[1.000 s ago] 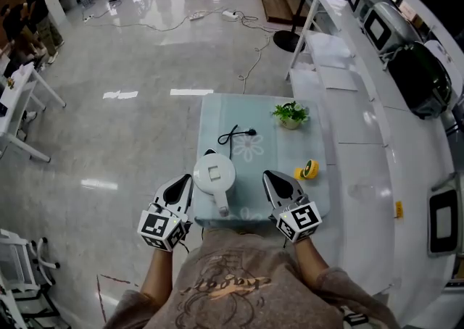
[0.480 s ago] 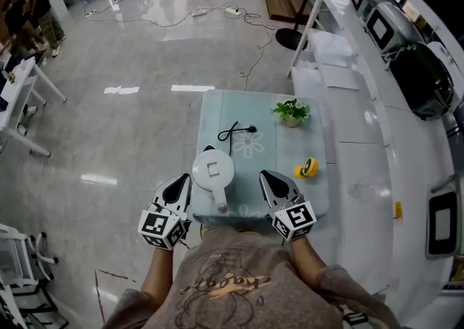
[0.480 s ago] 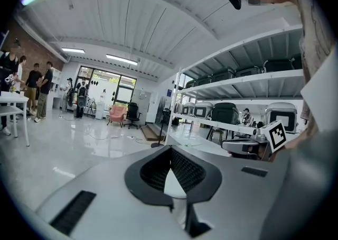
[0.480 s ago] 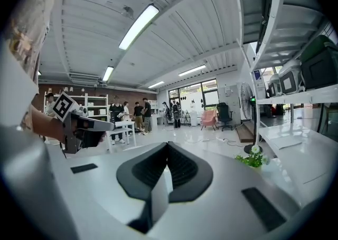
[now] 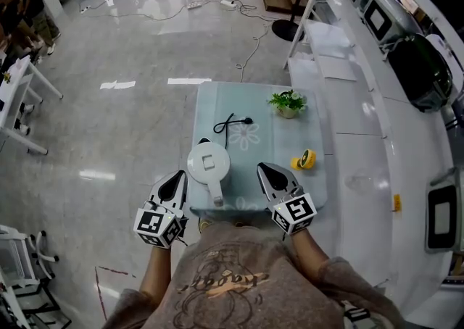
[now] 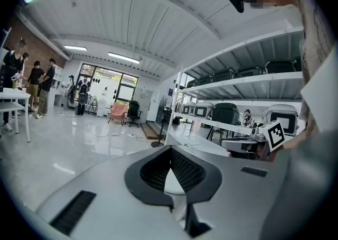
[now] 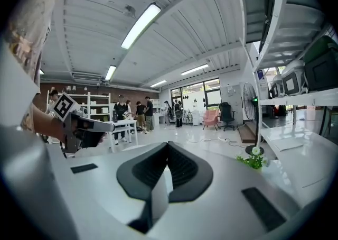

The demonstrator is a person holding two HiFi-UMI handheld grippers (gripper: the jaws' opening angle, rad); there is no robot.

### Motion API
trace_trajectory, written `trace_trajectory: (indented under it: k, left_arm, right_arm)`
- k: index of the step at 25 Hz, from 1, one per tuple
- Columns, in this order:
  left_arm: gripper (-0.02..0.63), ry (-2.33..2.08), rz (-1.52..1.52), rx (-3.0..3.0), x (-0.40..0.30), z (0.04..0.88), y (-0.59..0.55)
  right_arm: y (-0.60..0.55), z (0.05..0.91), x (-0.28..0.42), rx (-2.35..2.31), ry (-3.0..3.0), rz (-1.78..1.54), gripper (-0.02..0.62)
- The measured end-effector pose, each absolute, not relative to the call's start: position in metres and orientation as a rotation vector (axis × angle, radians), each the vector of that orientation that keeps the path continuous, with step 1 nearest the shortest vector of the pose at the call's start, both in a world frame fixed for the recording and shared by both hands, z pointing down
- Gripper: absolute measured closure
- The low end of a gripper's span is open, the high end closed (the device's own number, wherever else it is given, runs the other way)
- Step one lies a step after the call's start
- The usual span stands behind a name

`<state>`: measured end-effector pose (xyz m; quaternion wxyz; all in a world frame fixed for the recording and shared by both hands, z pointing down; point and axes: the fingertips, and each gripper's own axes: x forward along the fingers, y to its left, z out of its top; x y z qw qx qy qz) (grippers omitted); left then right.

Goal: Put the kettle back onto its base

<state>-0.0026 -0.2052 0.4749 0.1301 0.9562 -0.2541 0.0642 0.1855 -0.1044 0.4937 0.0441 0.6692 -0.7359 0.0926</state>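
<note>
A white kettle (image 5: 209, 163) stands near the front edge of a pale green table (image 5: 284, 139), its handle (image 5: 215, 193) pointing toward me. A dark edge shows at its far side, and whether that is the base I cannot tell. A black cord with a plug (image 5: 232, 125) lies just behind it. My left gripper (image 5: 178, 175) hovers left of the kettle, off the table's front left corner, shut and empty. To the right of the handle my right gripper (image 5: 262, 169) is over the front edge, also shut and empty. Neither touches the kettle.
A small potted plant (image 5: 288, 103) stands at the table's far right, and a yellow roll (image 5: 305, 159) lies at its right side. White shelving with dark cases (image 5: 417, 74) runs along the right. Cables lie on the shiny floor (image 5: 130, 125) beyond; people stand far off at the left.
The head view has shifted a little, so the table sits slightly higher in the picture. Both grippers and the kettle keep their places.
</note>
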Motion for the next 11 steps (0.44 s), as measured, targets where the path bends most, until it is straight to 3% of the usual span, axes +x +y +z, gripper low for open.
trace_trajectory:
  k: [11]
  left_arm:
    - [0.584, -0.752, 0.185, 2.758, -0.0039, 0.4748, -0.2053]
  right_arm:
    - [-0.1084, 0.4921, 0.184, 1.986, -2.269, 0.268, 0.6]
